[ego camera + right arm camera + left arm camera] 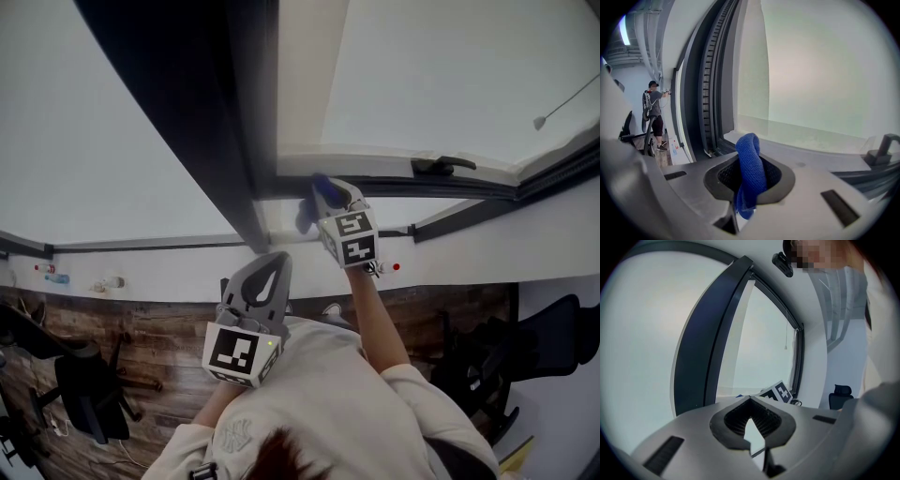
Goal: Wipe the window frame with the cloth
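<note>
My right gripper (330,193) is shut on a blue cloth (317,189) and holds it against the pale lower rail of the window frame (394,157), just right of the dark upright post (246,131). From the right gripper view the cloth (750,173) bulges out between the jaws, with the frame's dark tracks (710,93) to the left. My left gripper (274,261) hangs lower, away from the frame, jaws together with nothing in them. In its own view the left gripper (750,400) faces the dark post (701,348), and the right gripper's marker cube (778,392) shows beyond.
A black window handle (441,167) sits on the rail to the right of the cloth, also in the right gripper view (881,147). A blind cord pull (541,122) hangs by the pane. Office chairs (89,394) (562,337) stand on the wooden floor. A person (652,115) stands far off.
</note>
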`<state>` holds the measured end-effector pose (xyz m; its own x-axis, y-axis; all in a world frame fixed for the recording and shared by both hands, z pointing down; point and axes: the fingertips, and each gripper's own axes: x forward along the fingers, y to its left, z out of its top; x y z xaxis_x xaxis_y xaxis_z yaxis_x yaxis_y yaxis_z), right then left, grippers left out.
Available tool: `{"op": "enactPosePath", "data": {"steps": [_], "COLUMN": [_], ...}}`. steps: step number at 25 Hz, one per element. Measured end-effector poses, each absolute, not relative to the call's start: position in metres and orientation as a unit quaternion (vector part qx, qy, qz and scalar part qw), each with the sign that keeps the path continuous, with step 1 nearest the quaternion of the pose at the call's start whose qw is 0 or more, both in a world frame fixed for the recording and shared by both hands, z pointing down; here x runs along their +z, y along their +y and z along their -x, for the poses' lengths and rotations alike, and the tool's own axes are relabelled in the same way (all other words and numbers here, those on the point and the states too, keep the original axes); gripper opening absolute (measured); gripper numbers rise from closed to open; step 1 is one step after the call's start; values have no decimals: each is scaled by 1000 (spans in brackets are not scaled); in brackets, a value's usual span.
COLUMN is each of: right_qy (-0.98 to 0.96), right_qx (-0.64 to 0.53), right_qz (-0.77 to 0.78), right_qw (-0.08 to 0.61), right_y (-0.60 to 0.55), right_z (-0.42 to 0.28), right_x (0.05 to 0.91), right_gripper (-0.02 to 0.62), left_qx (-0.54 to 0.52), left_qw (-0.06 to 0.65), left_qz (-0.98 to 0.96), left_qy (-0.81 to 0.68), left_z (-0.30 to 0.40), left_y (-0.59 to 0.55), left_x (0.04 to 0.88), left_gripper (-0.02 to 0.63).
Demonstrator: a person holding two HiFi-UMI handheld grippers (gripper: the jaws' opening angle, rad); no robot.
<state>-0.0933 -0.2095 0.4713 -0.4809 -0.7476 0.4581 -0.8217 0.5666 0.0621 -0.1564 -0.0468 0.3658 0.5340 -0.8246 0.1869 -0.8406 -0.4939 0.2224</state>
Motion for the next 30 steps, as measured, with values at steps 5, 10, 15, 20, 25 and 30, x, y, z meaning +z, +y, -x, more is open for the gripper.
{"op": "enactPosePath", "data": {"steps": [5,10,15,20,25,30], "right_qy": [-854,-852,-849,-845,-840,-838], "right_qx": [87,88,91,96,101,102], "right_qz": [-464,-470,-477,-484,-494,-498], "right_qw": [218,216,209,204,200,197], "right_y": [-210,-212,-213,-214,-215,-216], "right_z": [85,77,66,56,47,36], "right_x": [471,472,471,470,468,470], "right_gripper": [54,54,54,54,54,54], "left_qx": [27,28,29,30,30,30], "left_qw": [142,142,141,140,138,137], "left_qz": [-860,-858,-858,-857,-858,-860], "left_qy": [-489,-493,-494,-495,-494,-491], "left_z": [155,153,150,146,144,137], "left_y": [-47,-47,-47,-46,-46,-47], "left_x": [365,366,366,365,364,364], "left_gripper": [6,6,5,5,5,5]}}
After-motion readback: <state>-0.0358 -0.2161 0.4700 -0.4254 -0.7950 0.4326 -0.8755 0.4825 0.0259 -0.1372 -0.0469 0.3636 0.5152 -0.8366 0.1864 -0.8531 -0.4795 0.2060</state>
